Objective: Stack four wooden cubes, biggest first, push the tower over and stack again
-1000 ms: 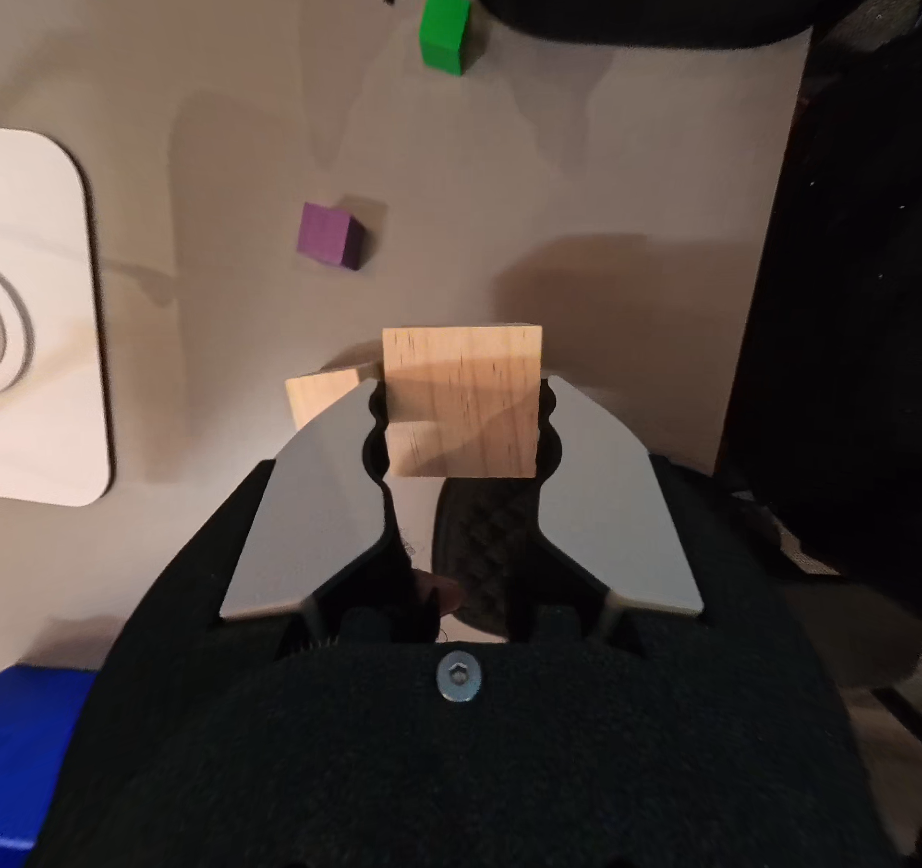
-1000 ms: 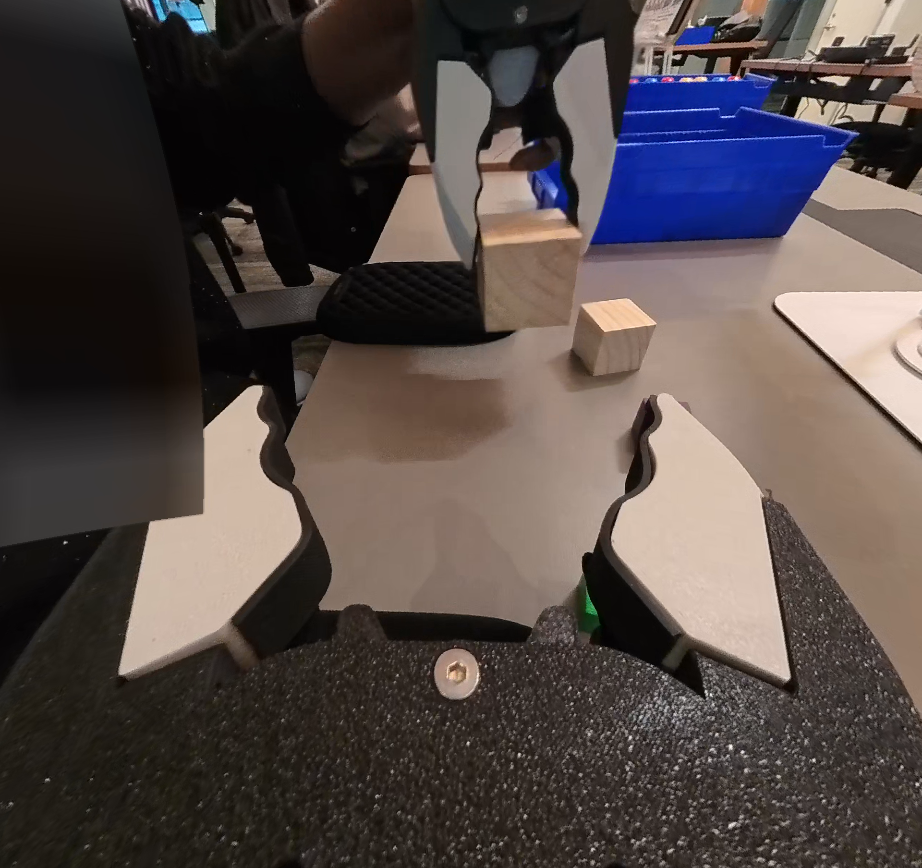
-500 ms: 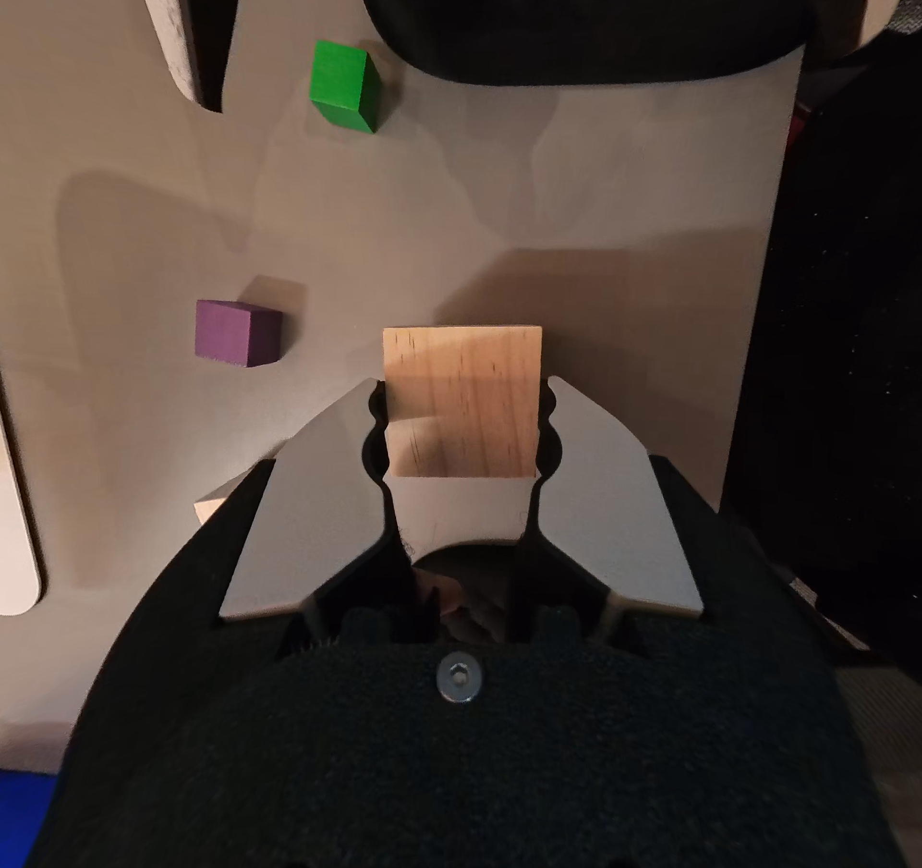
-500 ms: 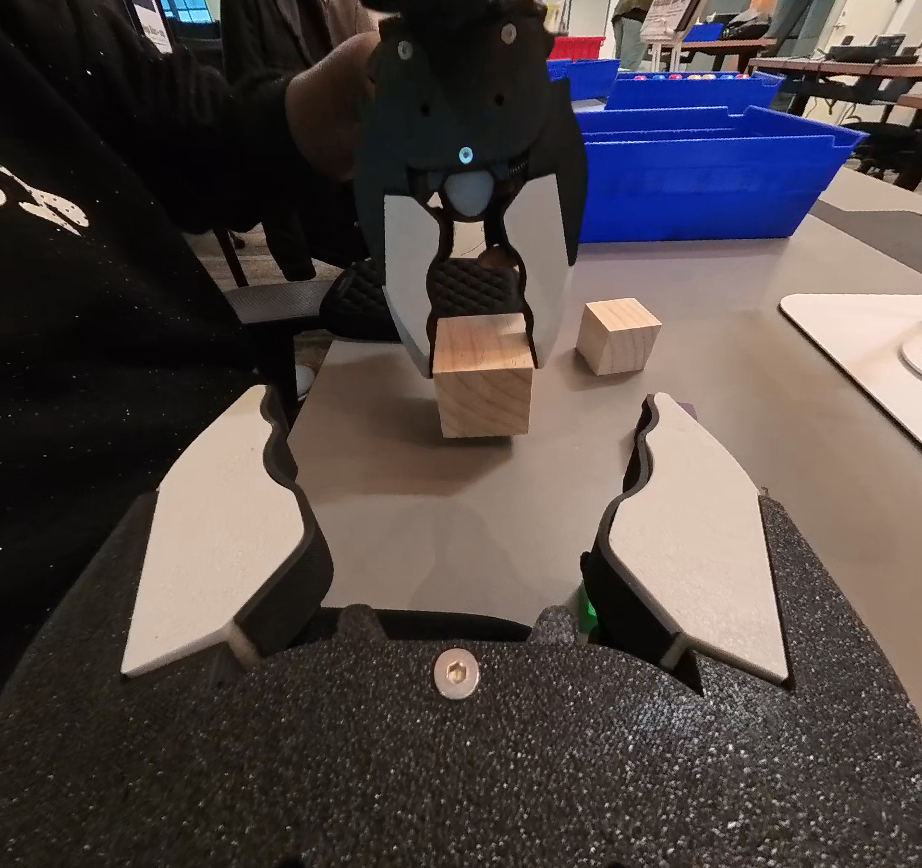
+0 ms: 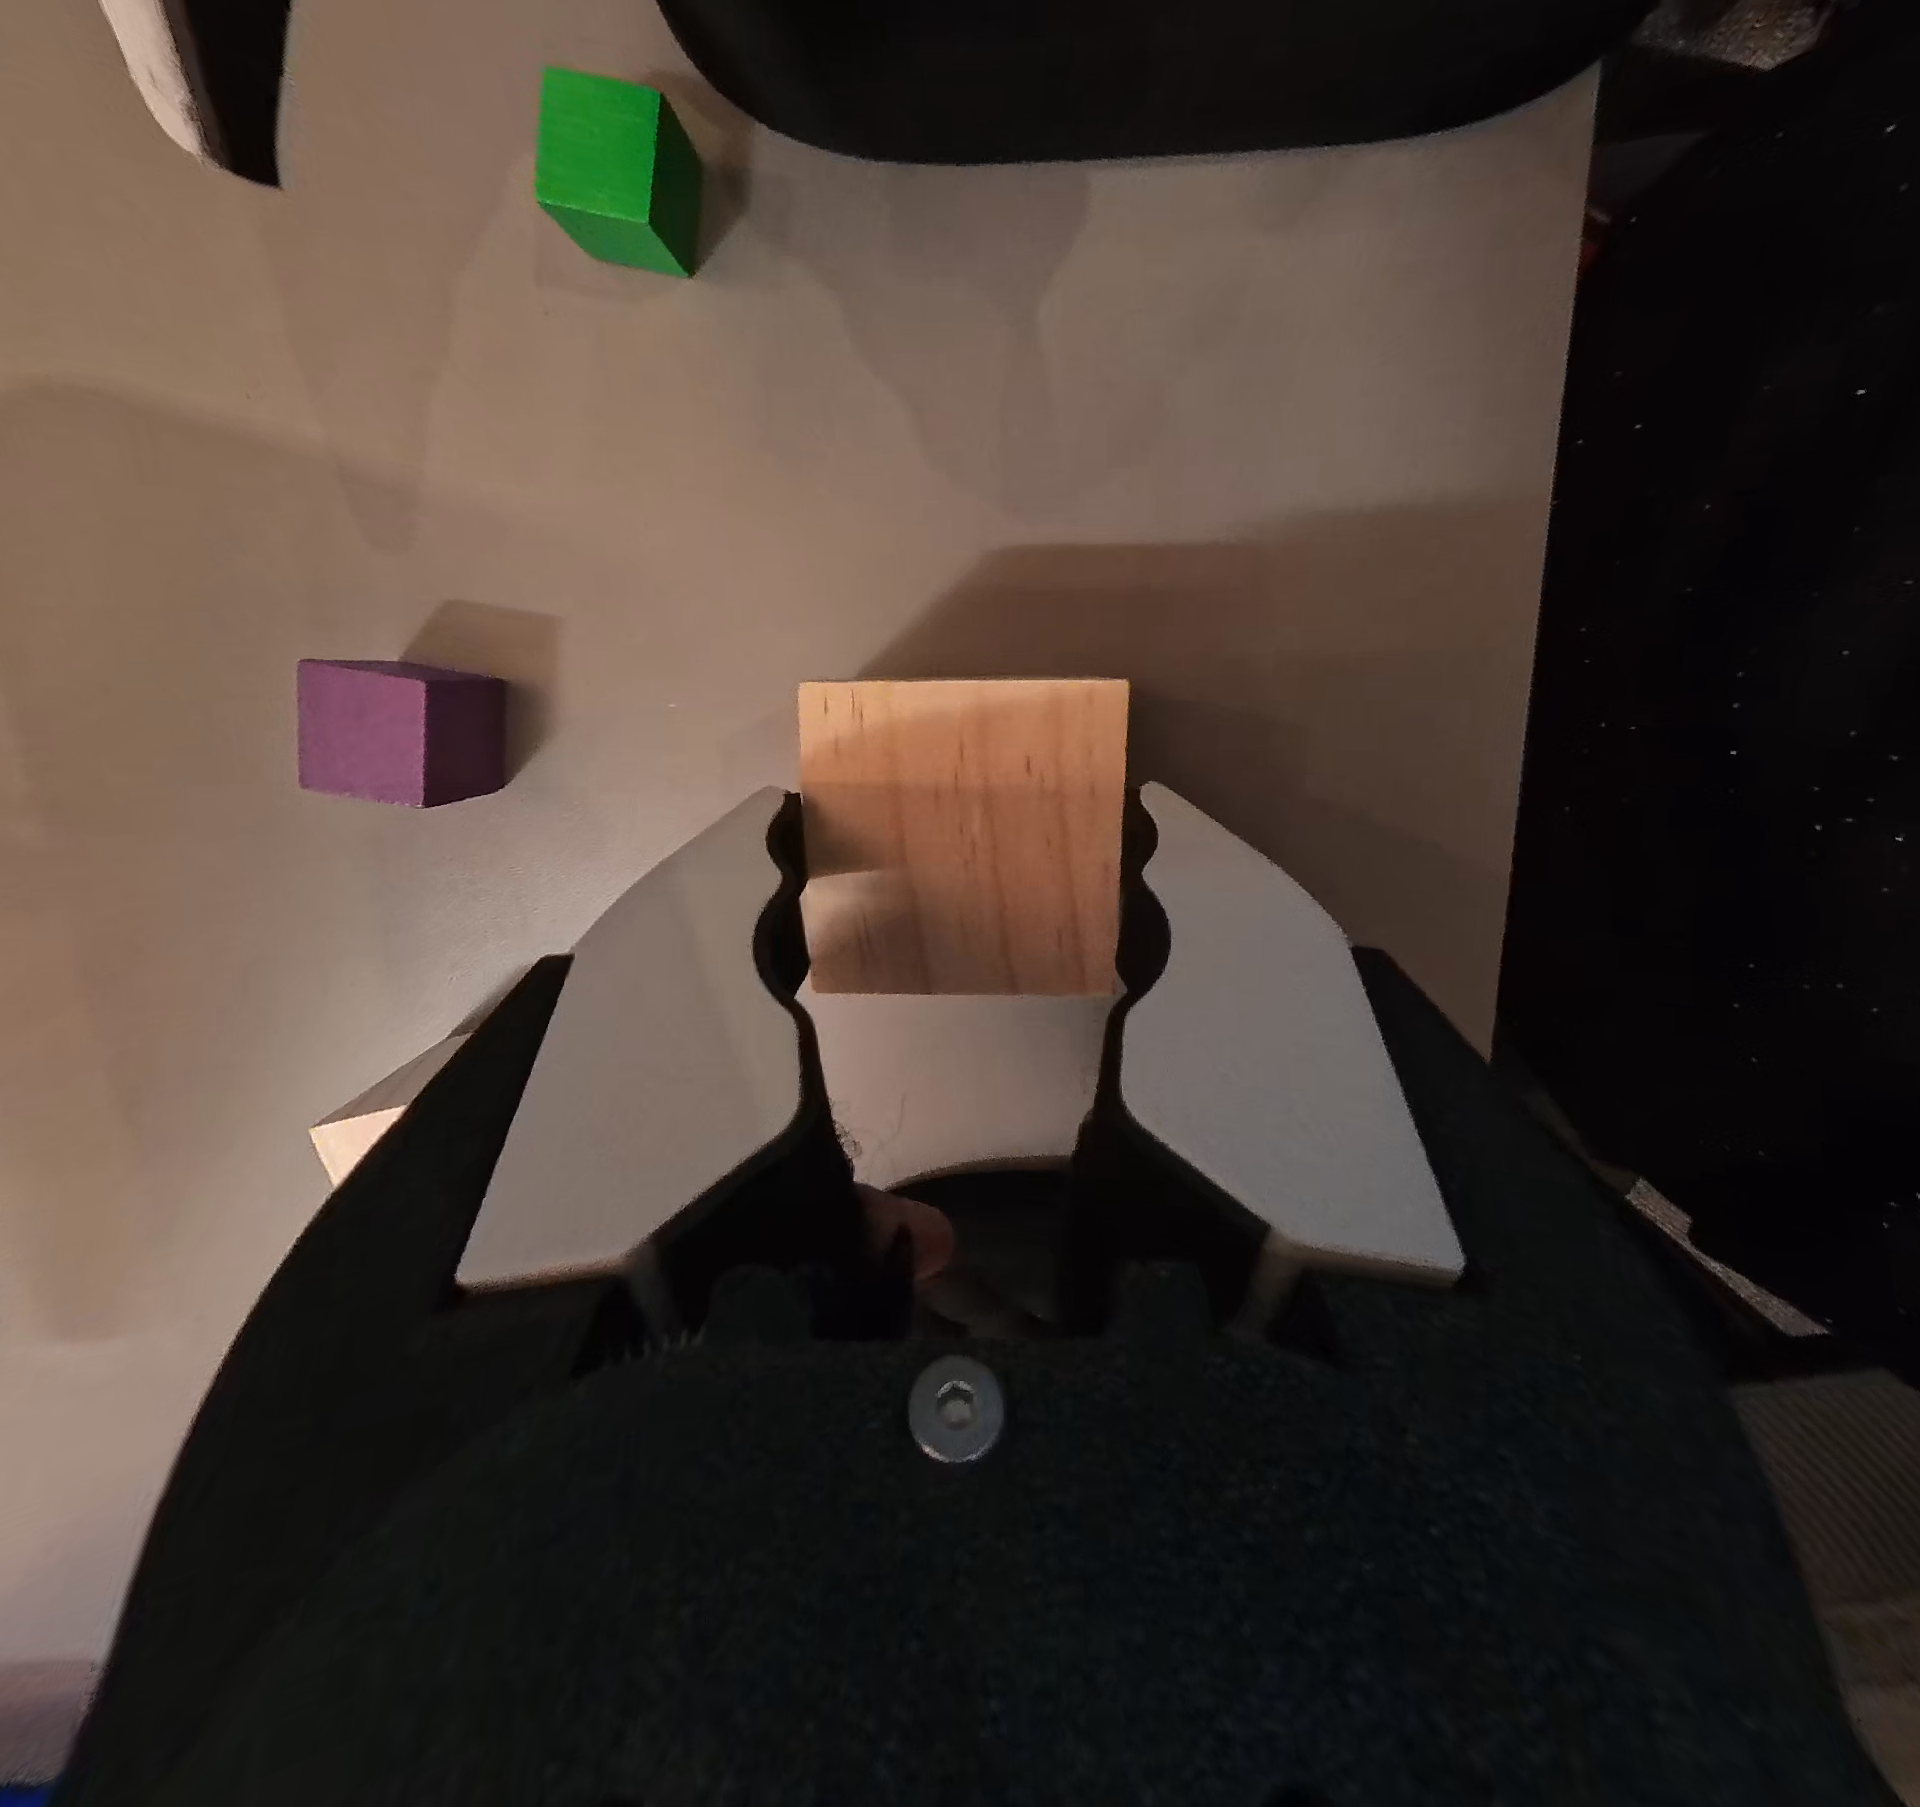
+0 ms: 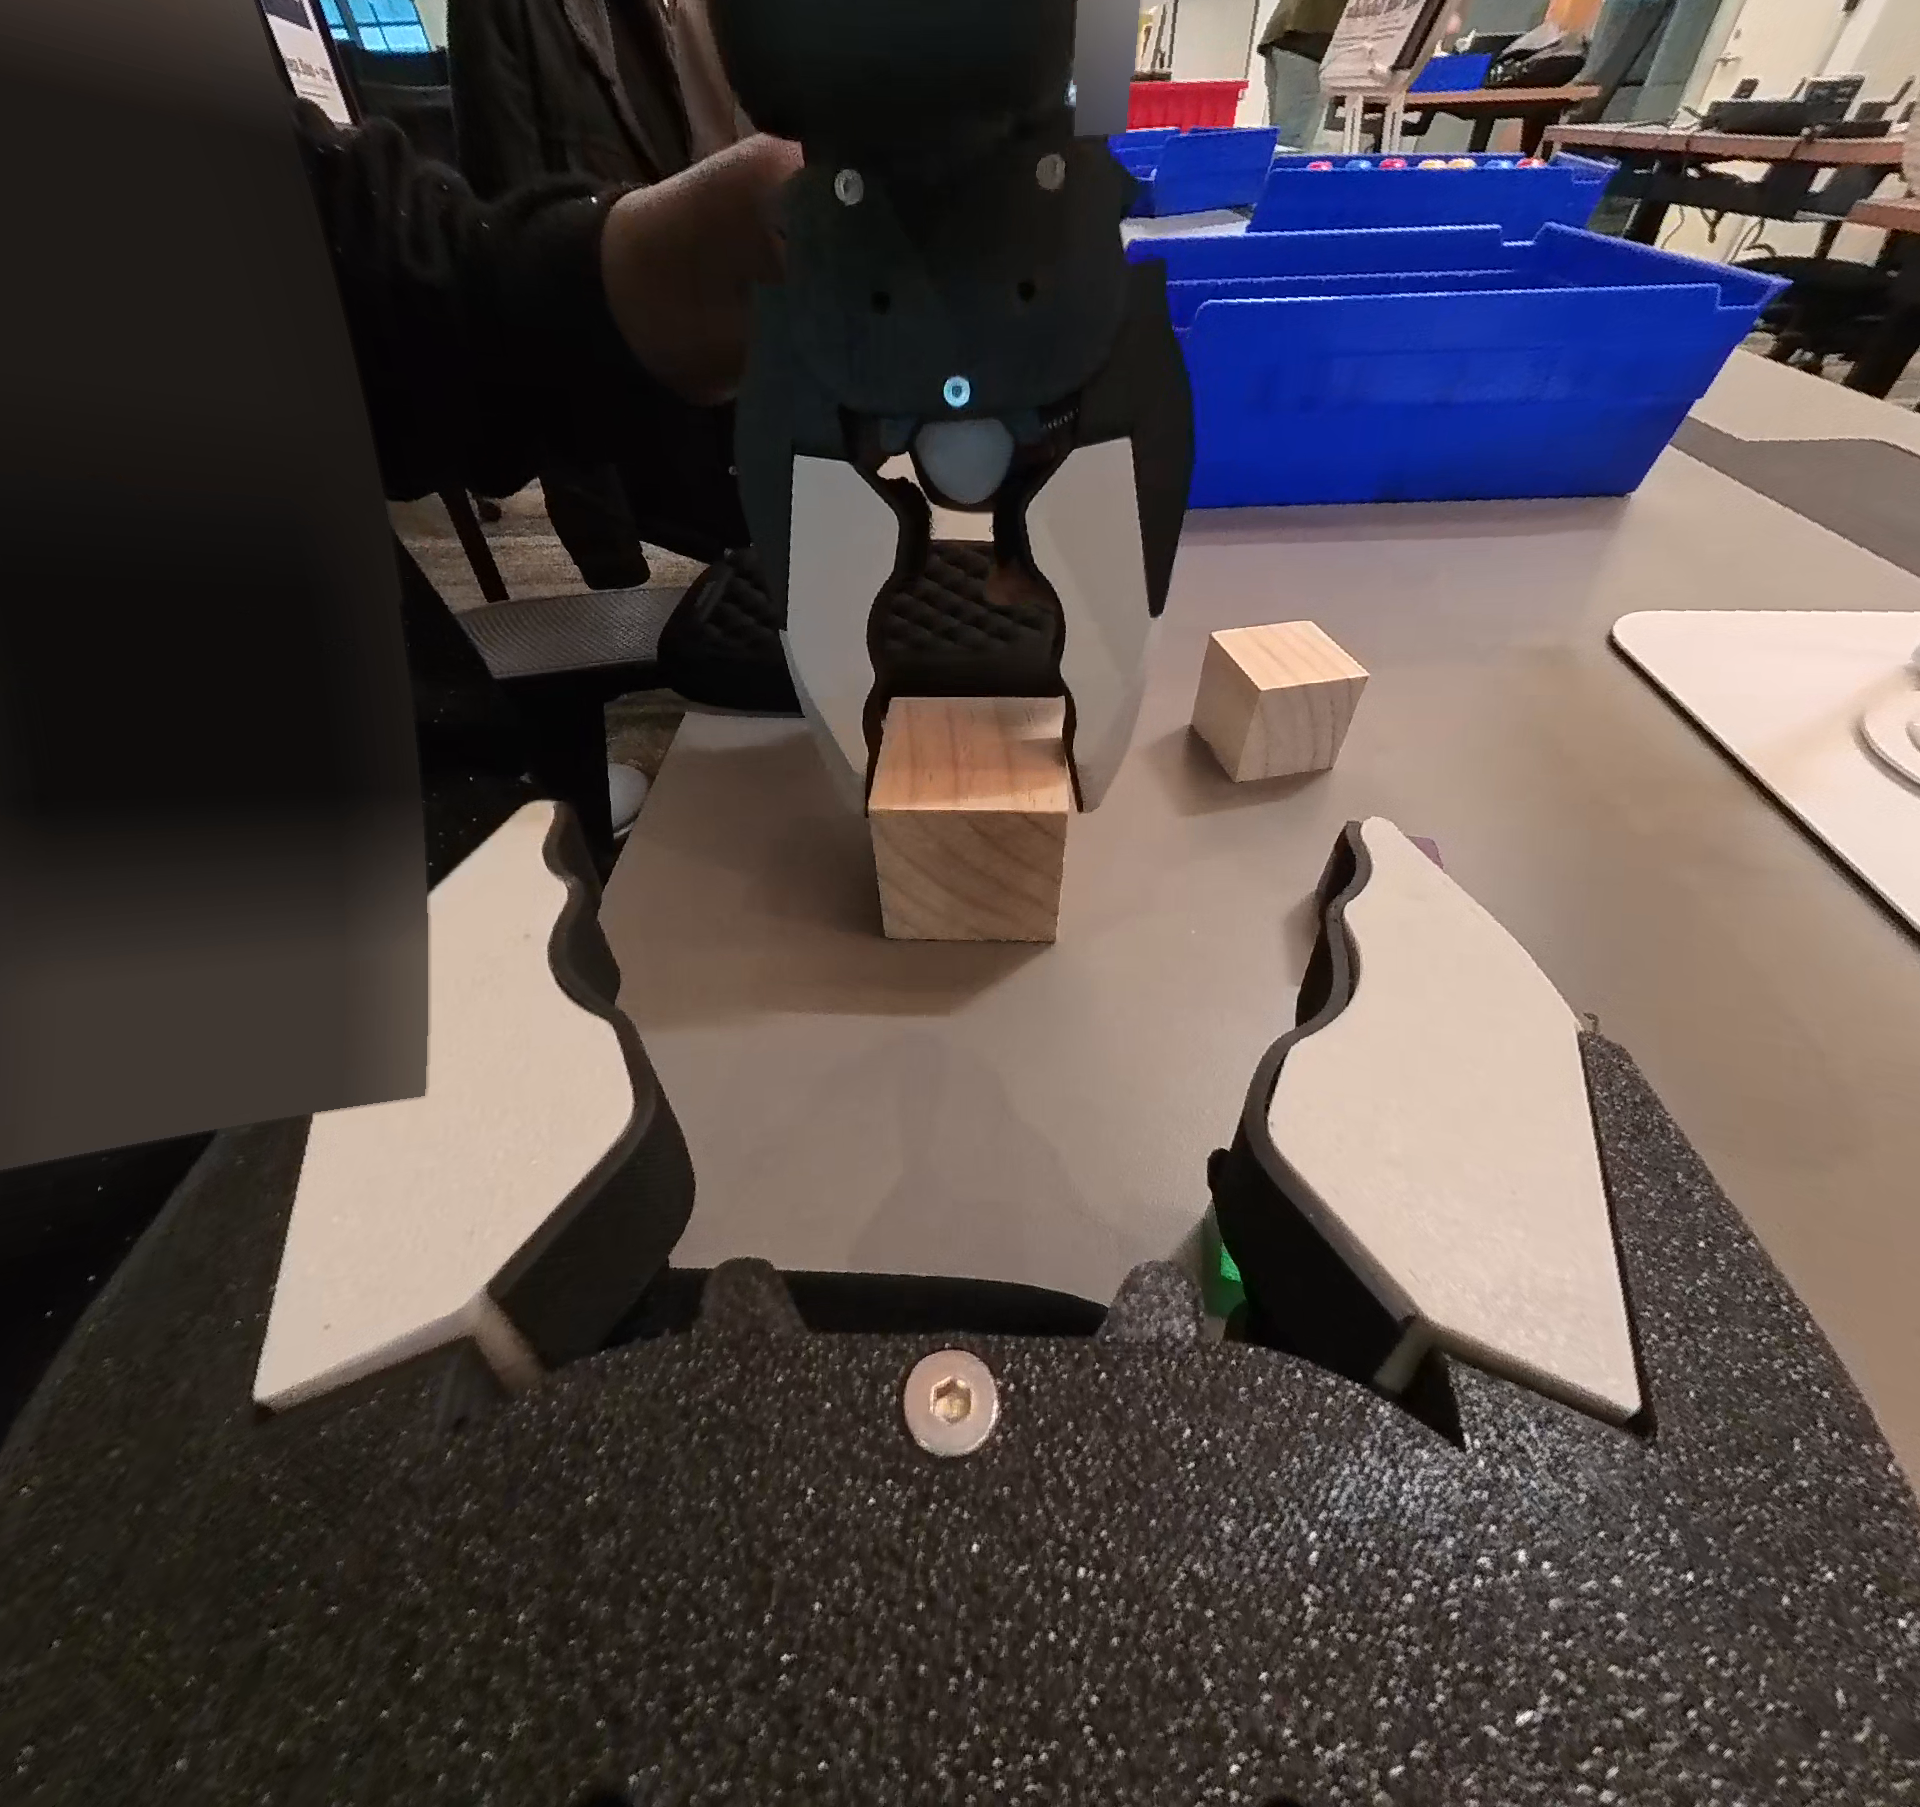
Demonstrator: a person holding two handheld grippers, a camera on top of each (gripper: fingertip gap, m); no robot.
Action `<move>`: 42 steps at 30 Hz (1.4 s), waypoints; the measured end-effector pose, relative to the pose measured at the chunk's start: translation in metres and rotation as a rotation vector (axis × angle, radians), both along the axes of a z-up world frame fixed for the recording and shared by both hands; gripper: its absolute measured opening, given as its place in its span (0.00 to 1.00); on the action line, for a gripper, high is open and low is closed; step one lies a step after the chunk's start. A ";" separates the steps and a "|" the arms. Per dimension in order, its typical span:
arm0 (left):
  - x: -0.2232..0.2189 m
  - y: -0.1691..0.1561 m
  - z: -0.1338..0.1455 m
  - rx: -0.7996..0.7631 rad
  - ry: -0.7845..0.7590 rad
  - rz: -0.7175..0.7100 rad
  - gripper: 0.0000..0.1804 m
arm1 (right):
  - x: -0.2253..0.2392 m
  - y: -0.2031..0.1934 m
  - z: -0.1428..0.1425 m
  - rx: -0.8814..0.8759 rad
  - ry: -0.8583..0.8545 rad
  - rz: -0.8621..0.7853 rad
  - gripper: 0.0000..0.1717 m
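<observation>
A: Left gripper (image 5: 961, 807) status: we see both pads pressed on the side faces of the larger wooden cube (image 5: 961, 838), centre of the left wrist frame. In the right wrist frame that cube (image 6: 971, 848) sits at centre with its base at, or very near, the grey desk (image 6: 1455, 926); we cannot tell whether it has touched down.

B: Right gripper (image 6: 961, 853) status: jaws spread wide, nothing between them. It sits low in its own frame, with the cube just ahead of its fingertips.

A: Surroundings: a smaller wooden cube (image 6: 1278, 697) right of centre; a purple cube (image 5: 400, 731) at mid-left and a green cube (image 5: 613, 168) at upper left of the left wrist frame; a blue bin (image 6: 1455, 375) at upper right of the right wrist frame.

B: Procedure, as we judge it: we keep the cube's base level with the desk and hold pad pressure even. We keep the right gripper's fingers clear of the cube's sides.
</observation>
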State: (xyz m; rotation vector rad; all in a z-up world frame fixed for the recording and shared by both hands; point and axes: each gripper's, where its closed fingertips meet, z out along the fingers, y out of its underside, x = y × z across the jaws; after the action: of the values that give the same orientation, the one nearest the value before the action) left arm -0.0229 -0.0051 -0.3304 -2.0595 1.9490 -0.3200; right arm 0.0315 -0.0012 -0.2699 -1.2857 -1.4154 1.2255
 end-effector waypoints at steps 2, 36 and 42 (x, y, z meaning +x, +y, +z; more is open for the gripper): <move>-0.002 -0.001 0.001 -0.016 0.002 -0.005 0.32 | 0.000 0.000 0.000 -0.002 0.001 -0.001 0.75; -0.083 0.101 -0.016 0.050 0.078 0.269 0.31 | 0.000 0.002 0.001 -0.009 0.005 -0.005 0.74; -0.085 0.097 -0.017 0.043 0.097 0.236 0.25 | 0.000 0.002 0.001 -0.009 0.006 -0.003 0.74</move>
State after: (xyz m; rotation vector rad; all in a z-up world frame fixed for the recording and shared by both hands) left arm -0.1077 0.0924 -0.3471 -2.2857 1.7224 -0.1270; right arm 0.0311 0.0005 -0.2689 -1.2887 -1.4052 1.2336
